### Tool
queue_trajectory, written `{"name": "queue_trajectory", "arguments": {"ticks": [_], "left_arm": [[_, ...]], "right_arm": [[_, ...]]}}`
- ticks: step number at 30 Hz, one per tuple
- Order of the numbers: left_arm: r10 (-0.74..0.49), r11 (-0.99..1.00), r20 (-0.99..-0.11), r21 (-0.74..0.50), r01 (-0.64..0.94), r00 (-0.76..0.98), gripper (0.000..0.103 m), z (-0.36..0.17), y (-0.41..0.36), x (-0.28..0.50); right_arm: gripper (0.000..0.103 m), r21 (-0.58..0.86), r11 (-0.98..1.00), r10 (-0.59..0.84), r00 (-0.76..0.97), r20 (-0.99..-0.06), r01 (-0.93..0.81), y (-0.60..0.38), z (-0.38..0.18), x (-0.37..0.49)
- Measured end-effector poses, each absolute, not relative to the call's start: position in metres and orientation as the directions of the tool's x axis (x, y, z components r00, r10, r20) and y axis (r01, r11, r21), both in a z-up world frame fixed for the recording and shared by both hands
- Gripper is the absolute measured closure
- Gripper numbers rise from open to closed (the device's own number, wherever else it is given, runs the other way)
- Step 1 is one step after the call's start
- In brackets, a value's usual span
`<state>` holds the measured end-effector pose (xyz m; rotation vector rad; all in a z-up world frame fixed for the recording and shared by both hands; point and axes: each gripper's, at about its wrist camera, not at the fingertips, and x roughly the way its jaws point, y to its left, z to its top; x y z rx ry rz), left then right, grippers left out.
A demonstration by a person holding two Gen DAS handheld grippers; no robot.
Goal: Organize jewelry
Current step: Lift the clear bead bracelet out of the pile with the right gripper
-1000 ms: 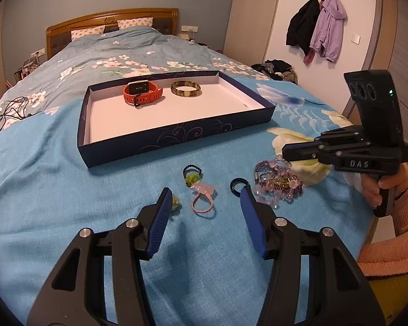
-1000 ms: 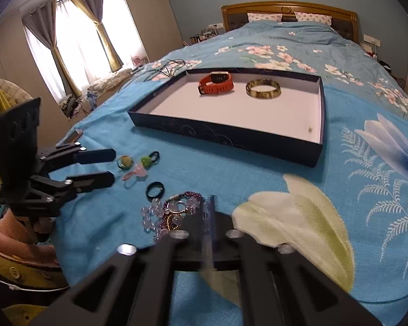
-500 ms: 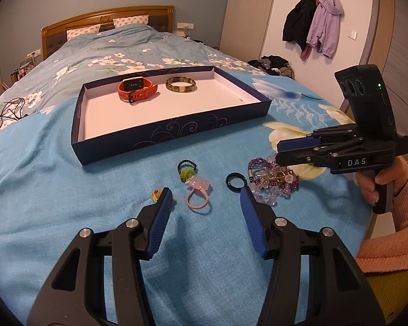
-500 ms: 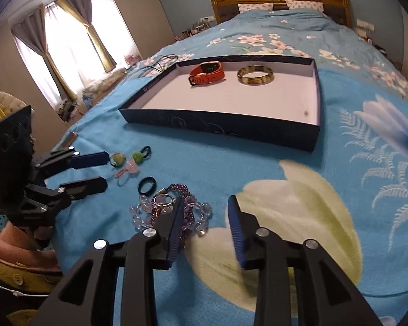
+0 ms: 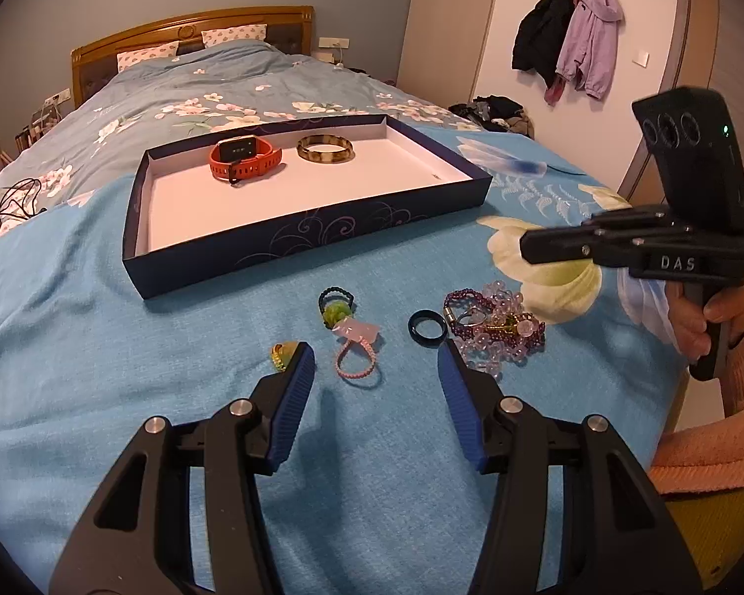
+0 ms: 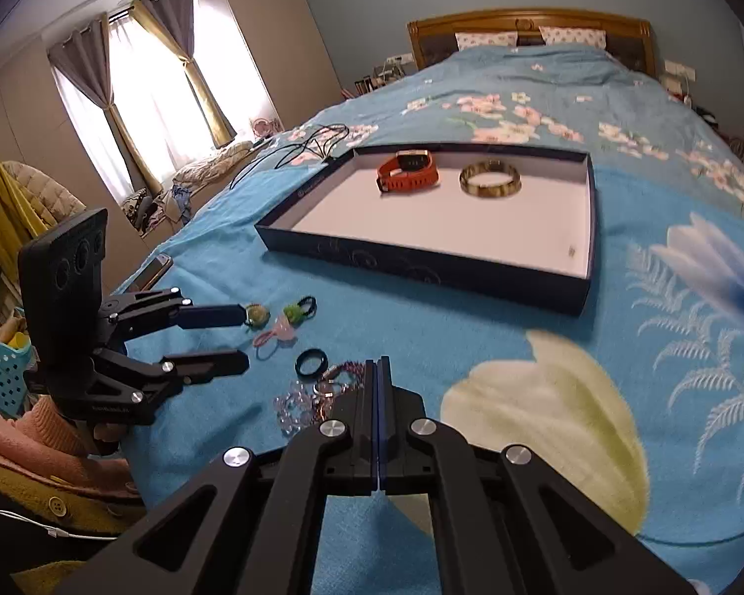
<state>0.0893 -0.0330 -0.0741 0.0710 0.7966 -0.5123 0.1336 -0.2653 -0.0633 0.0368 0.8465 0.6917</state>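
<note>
A dark blue tray (image 5: 292, 243) on the bed holds an orange watch (image 5: 243, 156) and a brown bangle (image 5: 325, 149); it also shows in the right wrist view (image 6: 421, 272). Loose jewelry lies in front of it: a green-bead ring (image 5: 336, 311), a pink ring (image 5: 356, 347), a yellow-green ring (image 5: 282, 353), a black ring (image 5: 425, 328) and a heap of purple and clear bead bracelets (image 5: 496, 329). My left gripper (image 5: 376, 367) is open, low over the pink ring. My right gripper (image 6: 378, 364) is shut and empty, above the bracelets (image 6: 312, 396).
The blue floral bedspread (image 5: 99, 347) covers the whole work area. Black cables (image 6: 297, 148) lie on the bed left of the tray. Coats hang on the far wall (image 5: 570, 49). A teal basket (image 6: 0, 382) stands beside the bed.
My right gripper opened half a second ago and has shut again, empty, above the bracelets. My left gripper has stayed open, edging closer to the pink ring.
</note>
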Motion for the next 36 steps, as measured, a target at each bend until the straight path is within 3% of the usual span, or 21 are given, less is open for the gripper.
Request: {"name": "queue_trajectory", "arguments": {"ticks": [5,8,10,13,17,18,26,29,32,36], "left_arm": [[-0.413,0.876,-0.699,-0.131,0.464,0.584,0.052,-0.074,-0.033,0.090],[-0.416,0.876,-0.699,-0.135,0.463,0.582,0.052,-0.075,-0.033,0.090],[-0.416,0.876,-0.700,-0.137,0.461,0.581,0.052,-0.075,-0.032,0.090],[-0.419,0.875,-0.699,-0.142,0.463,0.579,0.052,-0.076,-0.031,0.091],[-0.423,0.873,-0.698,-0.141,0.468,0.578,0.052,-0.076,-0.031,0.091],[-0.423,0.872,-0.699,-0.140,0.470,0.577,0.053,-0.076,-0.031,0.090],[-0.418,0.863,-0.706,-0.111,0.493,0.572,0.056,-0.076,-0.038,0.086],[-0.414,0.864,-0.711,-0.109,0.491,0.569,0.056,-0.078,-0.038,0.087],[-0.414,0.866,-0.710,-0.113,0.488,0.570,0.056,-0.078,-0.037,0.087],[-0.416,0.867,-0.709,-0.122,0.482,0.569,0.056,-0.079,-0.035,0.089]], "right_arm": [[0.088,0.288,0.782,0.560,0.419,-0.715,-0.553,-0.254,-0.075,0.142],[0.074,0.286,0.773,0.556,0.389,-0.734,-0.566,-0.245,-0.083,0.150],[0.077,0.270,0.772,0.541,0.371,-0.755,-0.576,-0.240,-0.089,0.154],[0.097,0.264,0.759,0.545,0.360,-0.757,-0.595,-0.239,-0.089,0.154],[0.097,0.235,0.761,0.539,0.388,-0.748,-0.604,-0.242,-0.082,0.144],[0.103,0.235,0.763,0.542,0.399,-0.739,-0.602,-0.244,-0.079,0.142],[0.103,0.237,0.764,0.578,0.472,-0.666,-0.601,-0.254,-0.046,0.132],[0.098,0.249,0.770,0.564,0.444,-0.696,-0.588,-0.254,-0.058,0.138],[0.083,0.245,0.770,0.547,0.412,-0.728,-0.589,-0.252,-0.071,0.137],[0.079,0.236,0.743,0.561,0.390,-0.730,-0.627,-0.248,-0.072,0.122]]}}
